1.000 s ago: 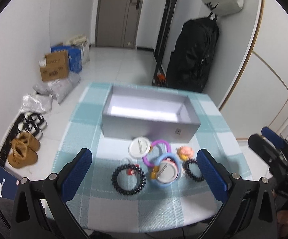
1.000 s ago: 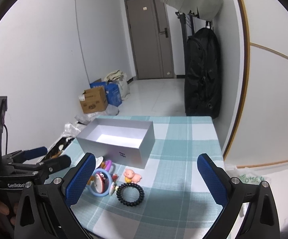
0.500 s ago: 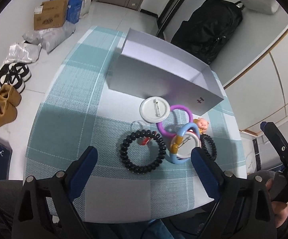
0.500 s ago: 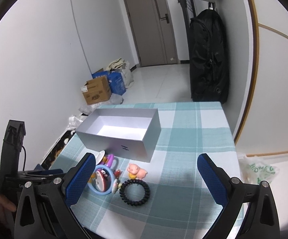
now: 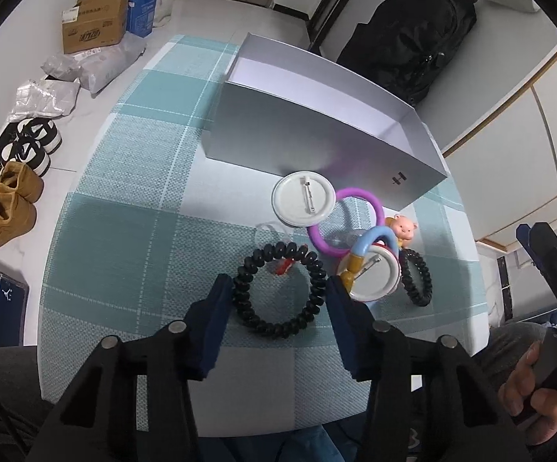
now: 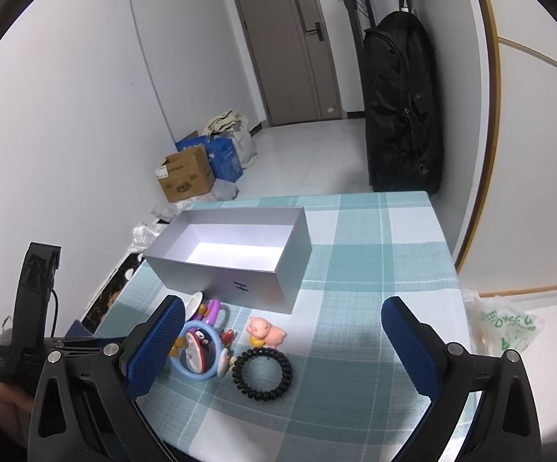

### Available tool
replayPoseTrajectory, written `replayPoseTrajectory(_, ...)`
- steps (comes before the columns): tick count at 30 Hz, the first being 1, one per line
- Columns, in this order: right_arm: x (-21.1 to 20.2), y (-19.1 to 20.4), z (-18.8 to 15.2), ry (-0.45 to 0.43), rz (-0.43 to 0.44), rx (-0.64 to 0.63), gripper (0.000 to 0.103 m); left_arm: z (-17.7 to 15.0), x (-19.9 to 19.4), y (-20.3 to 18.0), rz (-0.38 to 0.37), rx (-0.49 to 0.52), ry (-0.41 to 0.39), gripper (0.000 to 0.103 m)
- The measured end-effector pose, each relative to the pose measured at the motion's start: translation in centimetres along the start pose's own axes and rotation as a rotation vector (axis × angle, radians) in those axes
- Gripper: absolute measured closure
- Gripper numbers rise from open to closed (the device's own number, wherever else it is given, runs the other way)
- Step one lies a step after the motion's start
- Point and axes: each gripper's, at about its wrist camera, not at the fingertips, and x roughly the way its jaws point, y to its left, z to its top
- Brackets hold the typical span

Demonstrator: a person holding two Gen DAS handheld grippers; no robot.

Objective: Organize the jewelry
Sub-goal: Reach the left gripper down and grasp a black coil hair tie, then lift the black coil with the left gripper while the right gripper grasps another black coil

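Item 1: black spiral hair tie (image 5: 278, 288), lying flat on the teal-and-white checked tablecloth (image 5: 132, 208), near the table's front edge. It sits directly between the 2 blue pads of your left gripper (image 5: 276, 310); the left pad (image 5: 217, 308) is at the ring's left rim and the right pad (image 5: 340, 308) just off its right rim. The jaws are closing around it, and you cannot yet tell from the left wrist view whether the pads press on the coils. A small red piece (image 5: 284, 265) shows inside the ring.

Item 2: second black spiral hair tie (image 5: 417, 279), to the right of the first, well outside those jaws.

Item 3: round badge (image 5: 371, 277) with its pin side up, ringed by a light blue bracelet (image 5: 371, 240), touching your left gripper's right pad area.

Item 4: purple ring (image 5: 342, 219), behind the blue one.

Item 5: white round badge (image 5: 303, 198), pin side up, just in front of the box.

Item 6: pink pig figure (image 5: 401, 227), beside the purple ring.

Item 7: open grey box (image 5: 305, 142), behind the whole cluster, interior white.

Your right gripper (image 6: 282, 342) hangs above the table with its jaws spread wide; nothing is between its pads. The second hair tie (image 6: 262, 374) and the pig (image 6: 265, 332) lie below it.
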Motion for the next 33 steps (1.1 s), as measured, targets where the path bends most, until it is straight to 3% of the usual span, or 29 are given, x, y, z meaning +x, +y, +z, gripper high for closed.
replayPoseTrajectory(2,0.0,0.0,0.0,-0.001,-0.002,0.0,0.0,0.1,-0.1,-0.1,0.009,0.012,-0.002,0.08)
replayPoseTrajectory(7,0.0,0.0,-0.1,0.0,-0.007,0.005,0.0,0.1,0.0,0.0,0.019,0.015,0.004,0.086)
replayPoseTrajectory(12,-0.1,-0.1,-0.3,0.002,-0.015,0.003,0.0,0.1,0.4,-0.1,0.119,0.05,0.002,0.096)
replayPoseTrajectory(21,-0.2,0.0,-0.5,0.006,-0.017,-0.001,0.0,-0.1,-0.4,-0.8,0.114,0.121,-0.039,0.098)
replayPoseTrajectory(27,1.1,-0.8,-1.4,0.105,-0.006,0.035,0.001,-0.1,-2.0,-0.2,0.08,0.08,-0.089,0.098)
replayPoseTrajectory(32,2.9,-1.2,-2.9,0.218,-0.021,0.043,0.015,0.4,-3.1,-0.1,0.046,0.046,-0.141,0.098)
replayPoseTrajectory(33,3.4,-1.3,-3.2,0.244,-0.019,0.047,0.023,0.4,-3.3,-0.1,0.037,0.047,-0.152,0.098)
